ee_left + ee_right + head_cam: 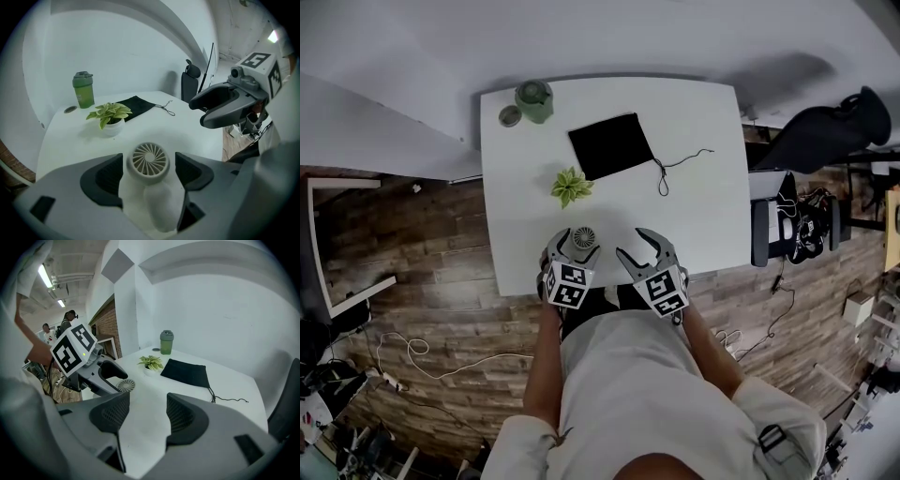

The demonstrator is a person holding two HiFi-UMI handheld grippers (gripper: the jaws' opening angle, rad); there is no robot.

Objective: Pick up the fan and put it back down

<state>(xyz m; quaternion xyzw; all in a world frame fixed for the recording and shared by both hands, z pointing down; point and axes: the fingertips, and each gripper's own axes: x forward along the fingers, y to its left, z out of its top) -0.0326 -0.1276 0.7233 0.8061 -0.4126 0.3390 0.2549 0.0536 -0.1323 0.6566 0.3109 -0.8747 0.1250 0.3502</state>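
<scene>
The fan (pixel 149 158) is a small white one with a round grille head, and it sits directly between the two jaws of the left gripper (pixel 572 248), with its body going down toward the palm of the gripper. In the left gripper view the jaws stand apart. A narrow strip of table shows on each side of the fan's head, so the pads (pixel 105 176) do not press on it; the gripper is released around the fan and does not grasp it. The fan seems to rest on the white table (pixel 703 187), close to the near edge.

The right gripper (pixel 147 406) hangs just beside the left one, on its right. Its jaws are also apart, with only bare table between them. It holds nothing and seems to take no part in the handling.

Beyond the tips of the left gripper stands a small potted plant (pixel 110 115). Further out lie a black drawstring pouch (pixel 136 107) with its cord (pixel 165 109), a green bottle (pixel 83 89) and a small round lid (pixel 70 109). All are well apart from the fan.

About progress, I judge that the fan is down on the table and not lifted at this moment. Open jaws around it fit two stages: just before the pick-up, or just after the fan was put back. These views alone do not decide which. If it is the first, the closing, the lift and the setting down are all left.
</scene>
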